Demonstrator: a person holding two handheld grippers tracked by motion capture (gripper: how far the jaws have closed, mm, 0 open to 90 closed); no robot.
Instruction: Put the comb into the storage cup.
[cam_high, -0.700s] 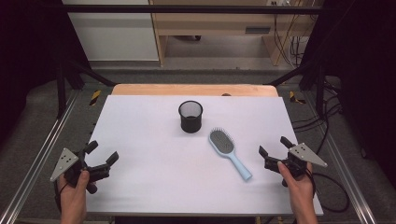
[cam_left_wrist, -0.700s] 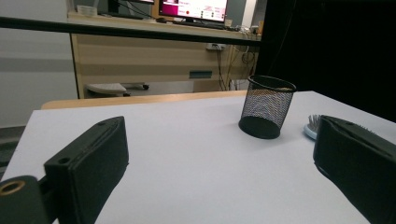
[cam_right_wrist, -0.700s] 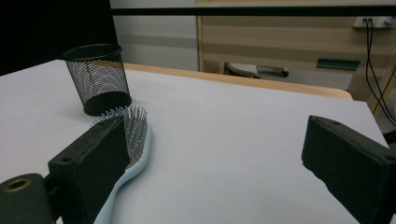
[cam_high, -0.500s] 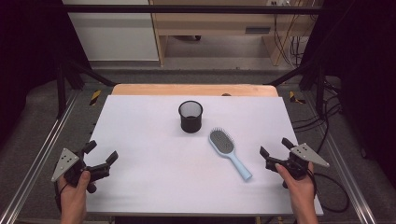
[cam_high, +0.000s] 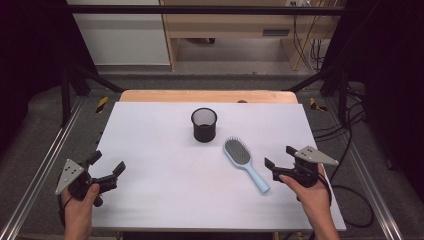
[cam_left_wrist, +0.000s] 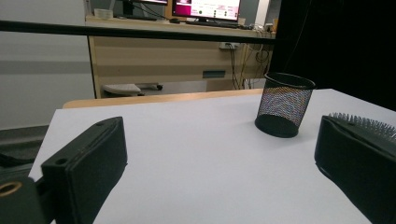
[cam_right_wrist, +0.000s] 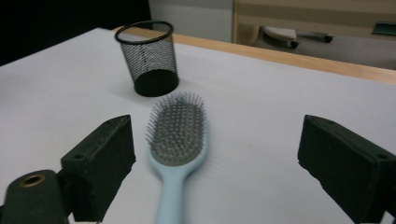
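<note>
Clearly the approach is under way; the right gripper (cam_high: 276, 159) (jaws wide, empty) points at the hairbrush (cam_high: 243, 156) lying bristles-up near the mesh cup (cam_high: 204, 124); next, probably, straddle its handle and close; the left gripper (cam_high: 106, 168) waits open.

On the table (cam_high: 150, 130), the hairbrush (cam_high: 243, 161) lay just right of and nearer than the mesh cup (cam_high: 204, 124); the right tool (cam_high: 283, 161) sat beside its handle.

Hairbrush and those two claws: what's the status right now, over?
Left gripper open, empty, at the table's near left. Right gripper open, lined up on the hairbrush, not touching. Hairbrush flat, bristles up, beside the mesh cup. Nothing between them.
</note>
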